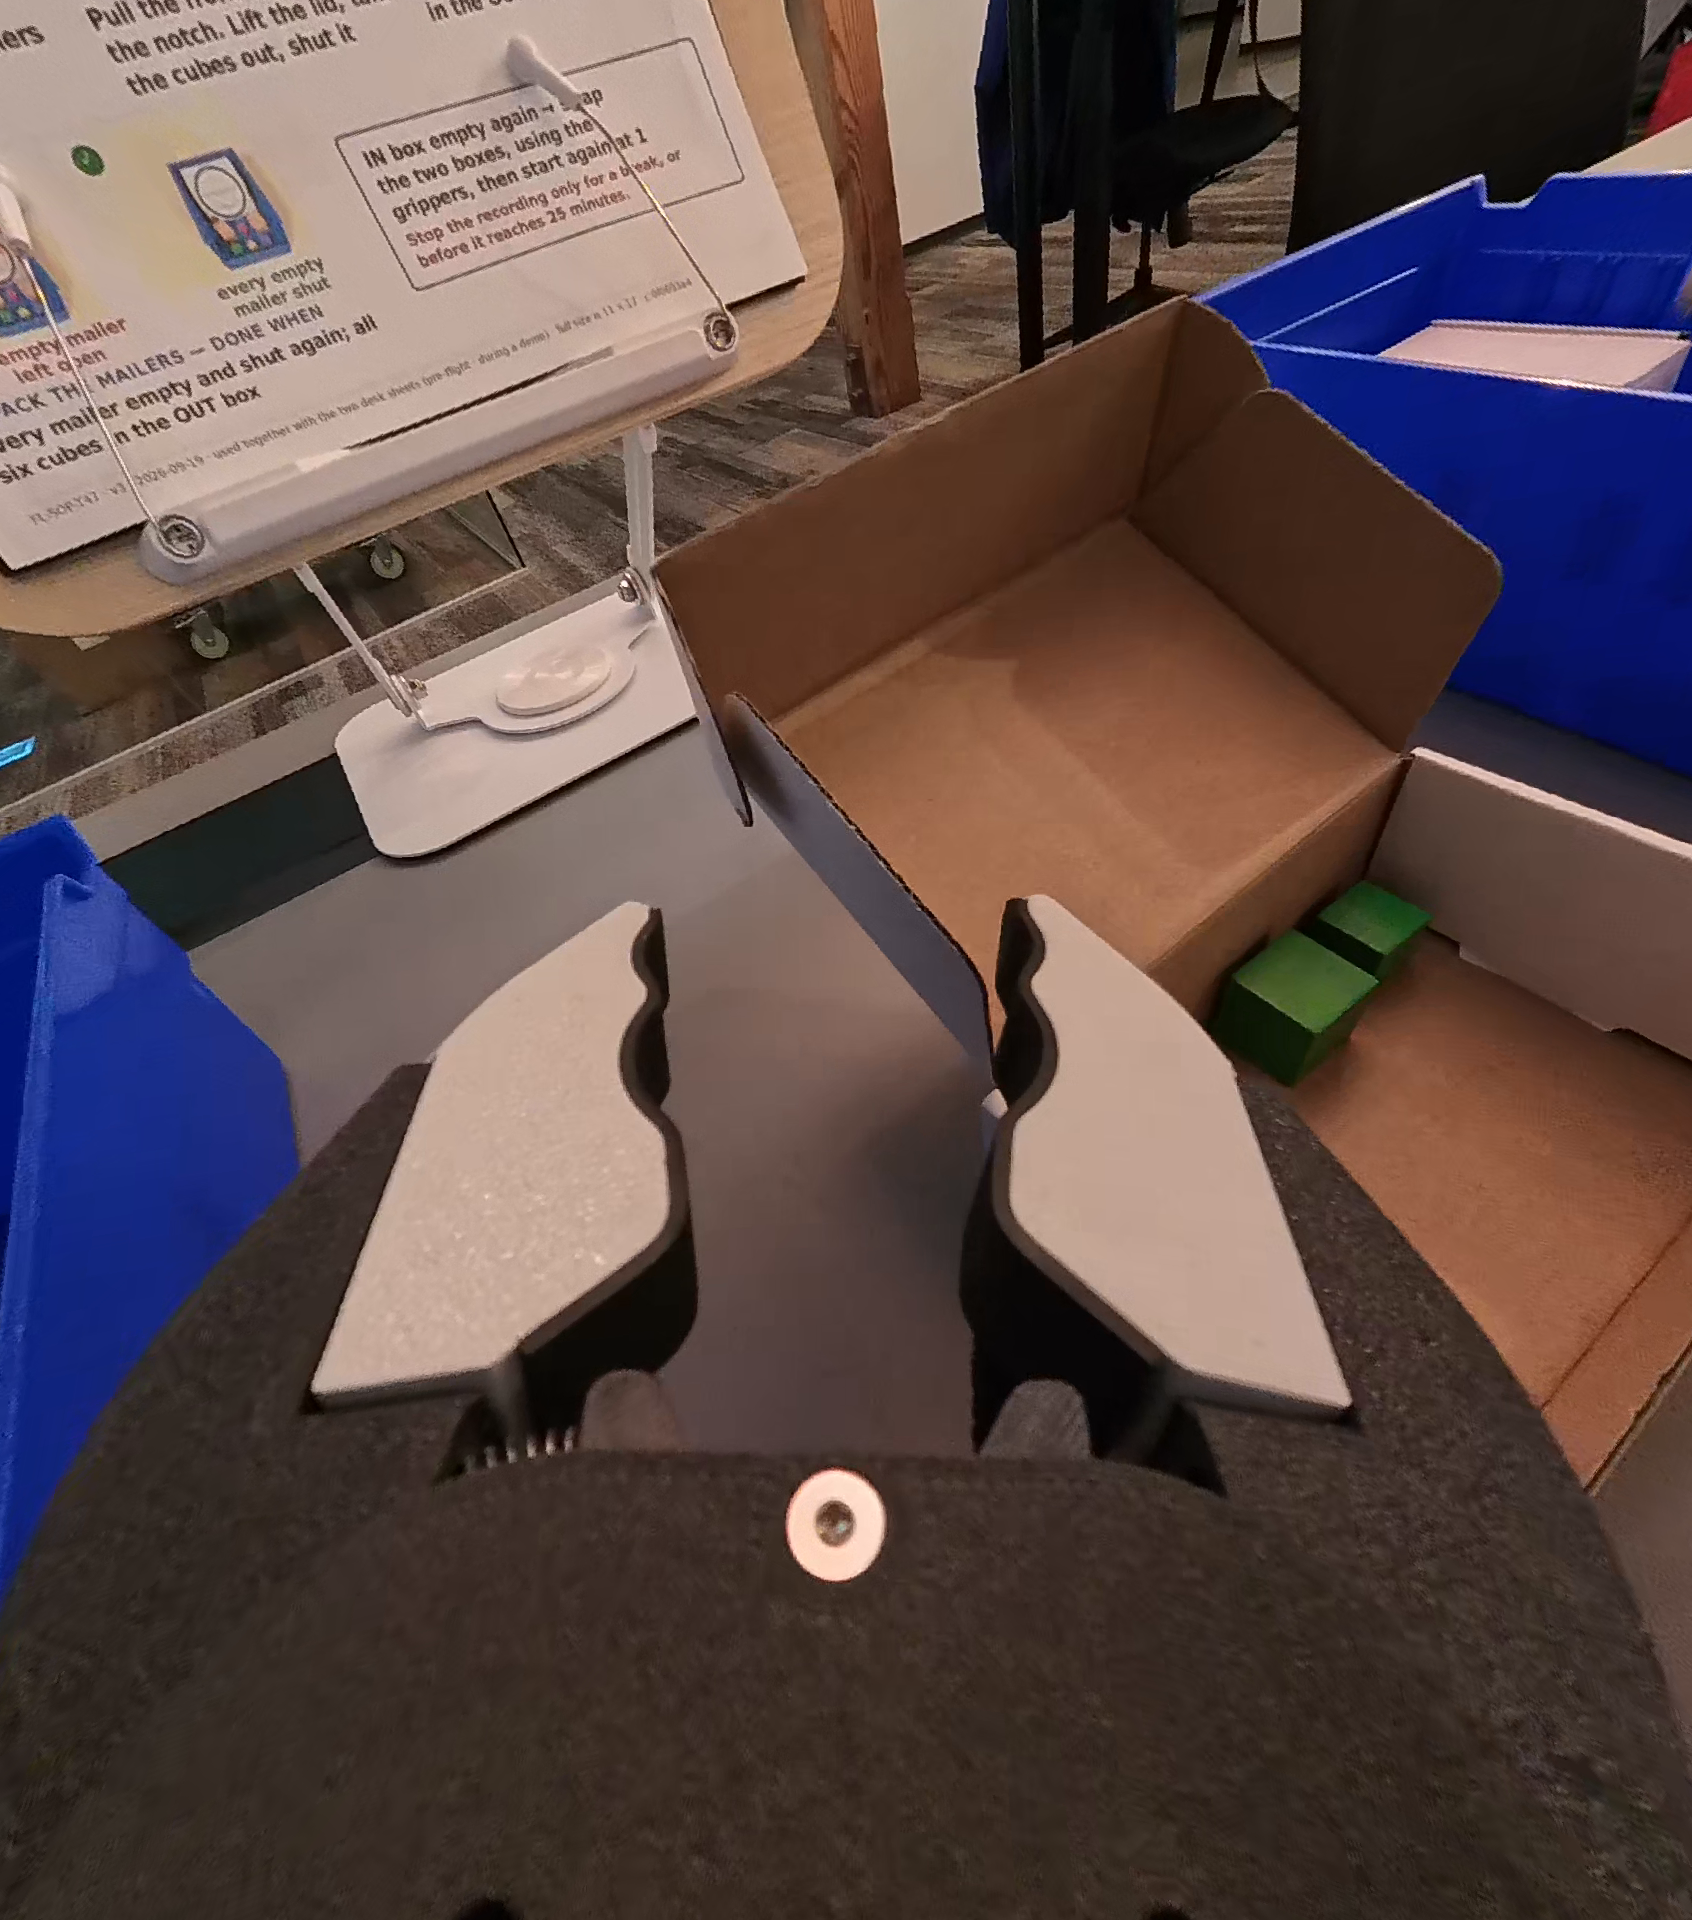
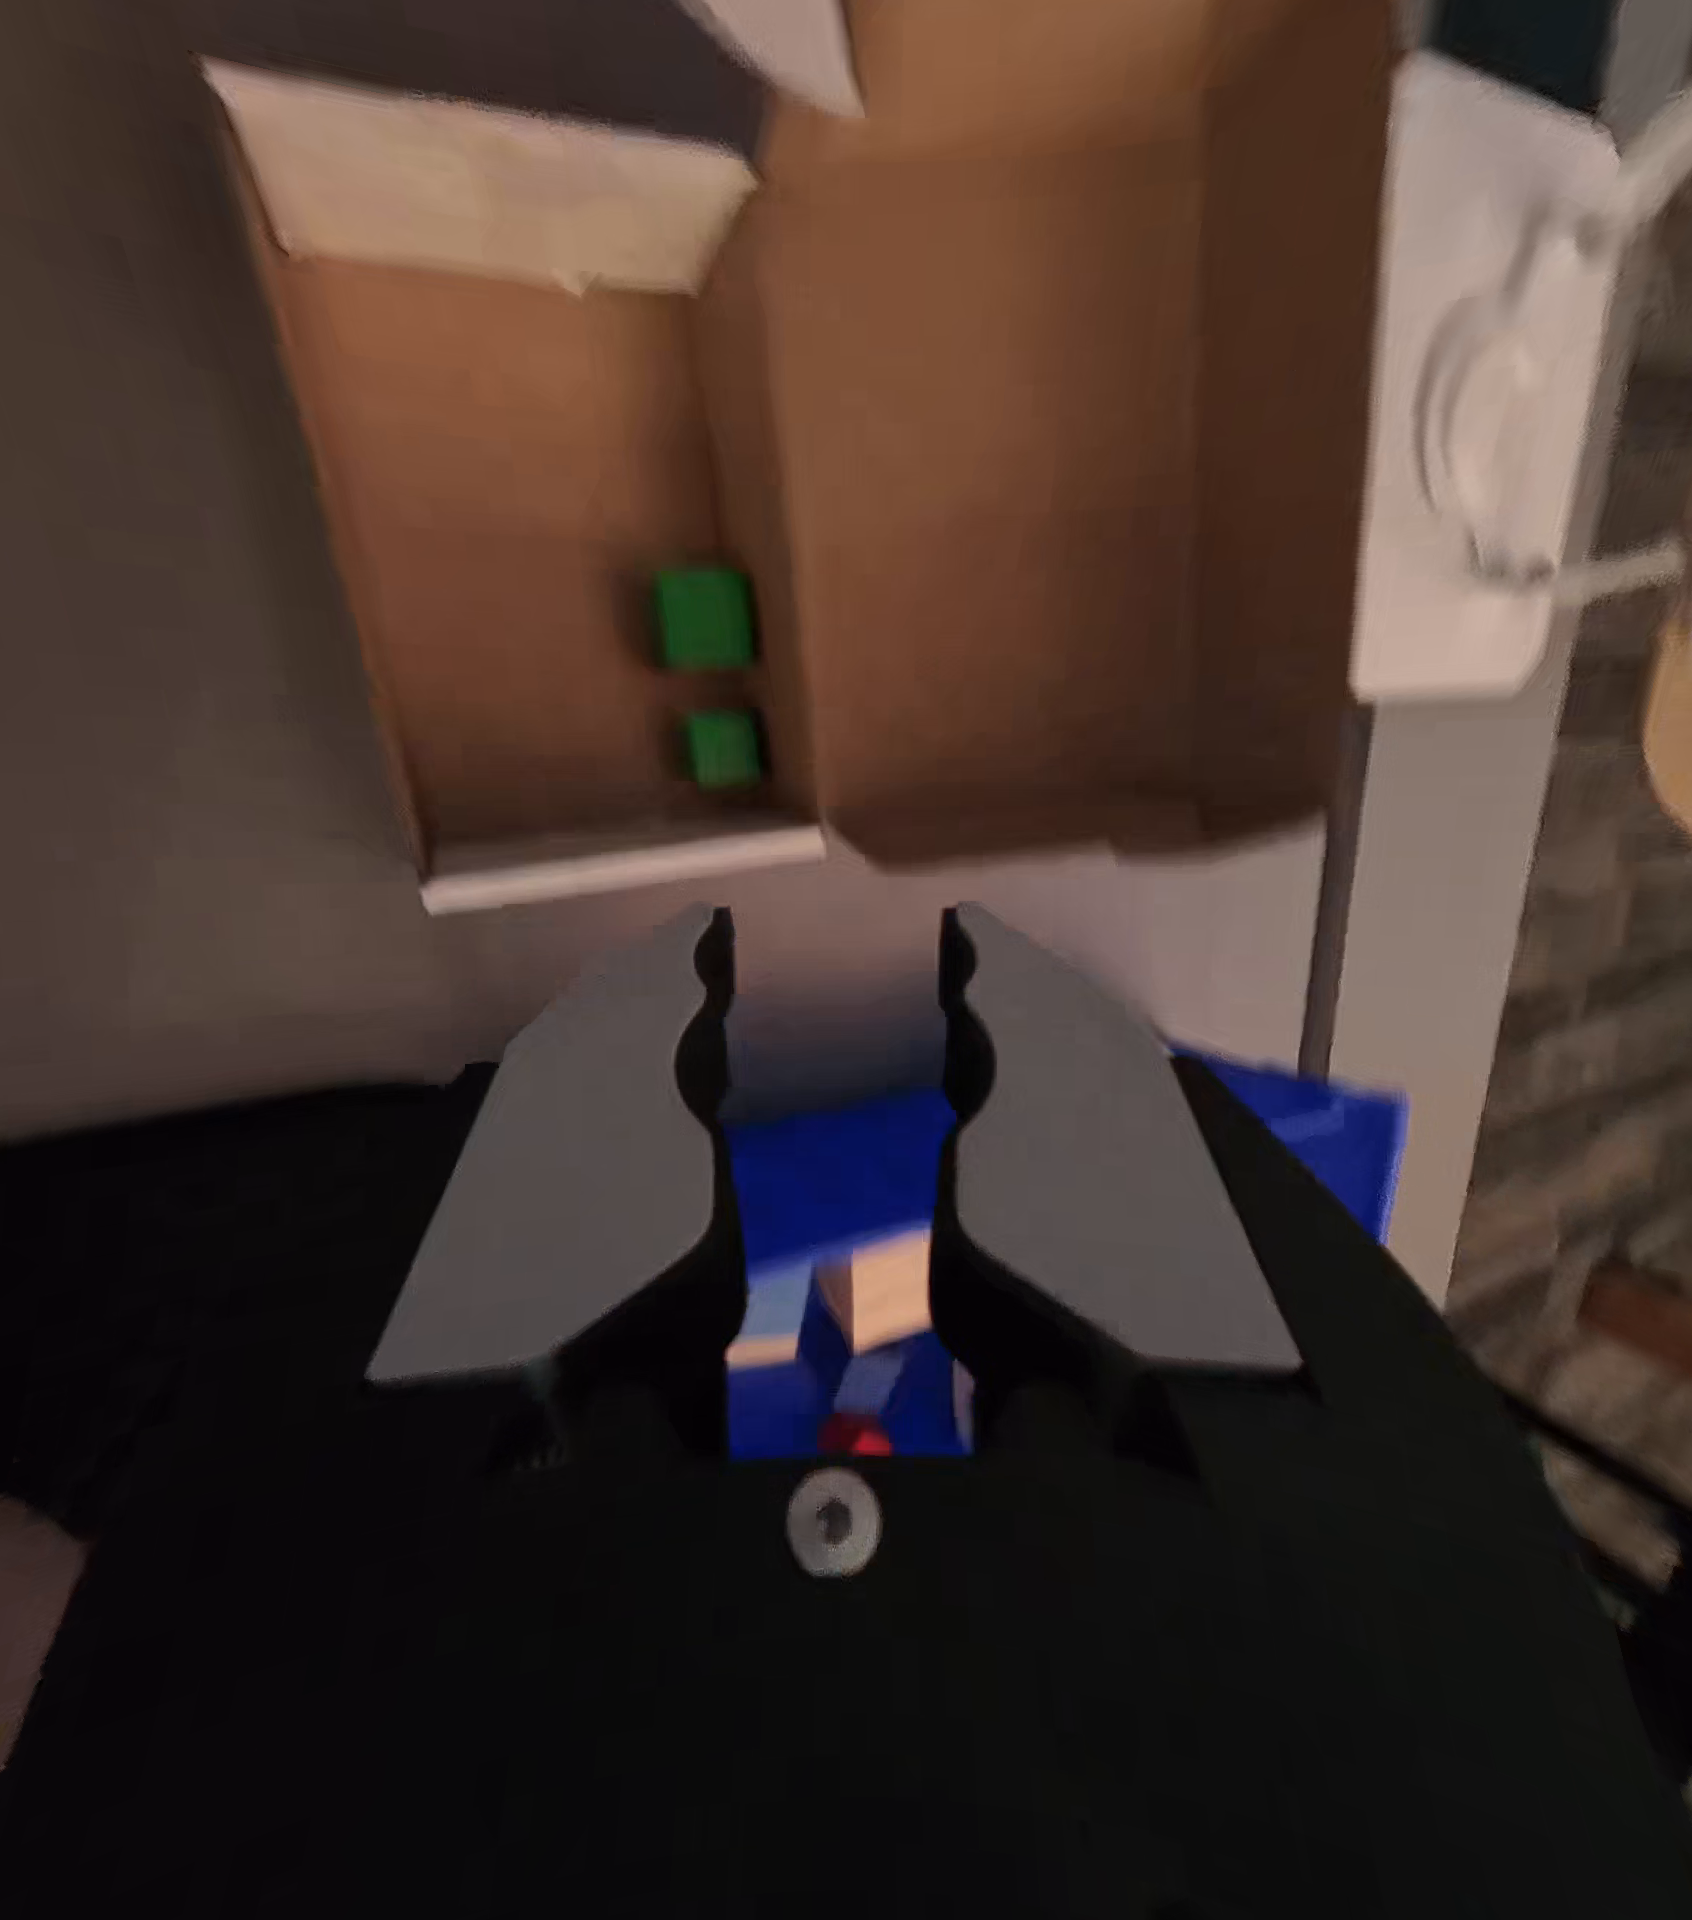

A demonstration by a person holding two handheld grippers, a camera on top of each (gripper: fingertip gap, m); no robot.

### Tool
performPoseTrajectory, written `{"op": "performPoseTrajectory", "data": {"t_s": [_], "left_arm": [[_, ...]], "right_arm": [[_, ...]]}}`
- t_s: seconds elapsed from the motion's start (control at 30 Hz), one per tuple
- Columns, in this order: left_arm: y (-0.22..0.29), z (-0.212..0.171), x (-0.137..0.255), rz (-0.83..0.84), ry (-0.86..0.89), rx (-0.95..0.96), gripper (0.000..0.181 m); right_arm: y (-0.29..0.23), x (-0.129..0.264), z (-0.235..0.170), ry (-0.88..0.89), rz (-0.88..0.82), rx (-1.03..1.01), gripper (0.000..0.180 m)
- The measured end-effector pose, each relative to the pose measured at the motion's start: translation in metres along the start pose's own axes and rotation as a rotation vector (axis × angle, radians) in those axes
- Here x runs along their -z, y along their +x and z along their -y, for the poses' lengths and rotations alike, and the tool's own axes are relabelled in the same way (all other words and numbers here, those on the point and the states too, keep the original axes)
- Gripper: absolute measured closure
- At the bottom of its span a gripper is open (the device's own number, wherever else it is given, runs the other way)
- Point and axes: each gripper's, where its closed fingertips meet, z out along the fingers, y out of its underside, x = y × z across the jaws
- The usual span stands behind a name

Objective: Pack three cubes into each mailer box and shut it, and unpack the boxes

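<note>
Both grippers, L (image 1: 826,966) & R (image 2: 834,971), fingers released, empty, near open mailer box (image 1: 1507,1174) w/ two green cubes (image 1: 1294,1003); third cube should drop squarely beside them.

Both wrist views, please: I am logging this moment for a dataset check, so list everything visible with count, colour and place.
mailer box: one, brown inside and white outside, open on the table with its lid laid back.
green cubes: two, side by side in the box tray against the lid hinge.
blue bins: two, one beyond the box, one at the near left edge.
instruction sheet: one, white, on a wooden stand behind the table.
table: one, dark grey.
left gripper: black with grey fingers, open, empty, beside the box flap.
right gripper: same colours, open, empty; view is blurred.
</note>
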Motion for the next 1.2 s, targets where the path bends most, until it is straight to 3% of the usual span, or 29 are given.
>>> {"op": "performPoseTrajectory", "data": {"t_s": [0.03, 0.13, 0.27, 0.37, 0.63, 1.2], "left_arm": [[0.000, 0.000, 0.000, 0.001, 0.000, -0.002, 0.120], [-0.002, 0.001, 0.001, 0.006, 0.004, -0.001, 0.120], [-0.004, -0.001, 0.001, 0.014, -0.013, 0.013, 0.120], [-0.005, -0.002, 0.001, 0.004, -0.017, 0.041, 0.120], [-0.004, -0.003, 0.000, -0.016, -0.024, 0.074, 0.120], [-0.001, -0.007, -0.002, -0.028, -0.039, 0.065, 0.120]], "right_arm": [[-0.007, -0.011, 0.016, 0.010, 0.025, 0.043, 0.141], [-0.033, -0.049, 0.044, -0.010, 0.117, 0.151, 0.141], [-0.048, -0.088, 0.034, -0.147, 0.163, 0.206, 0.141], [-0.048, -0.100, 0.031, -0.154, 0.184, 0.184, 0.141], [-0.047, -0.117, 0.024, -0.194, 0.141, 0.205, 0.141], [-0.052, -0.113, 0.023, -0.247, 0.125, 0.212, 0.141]]}}
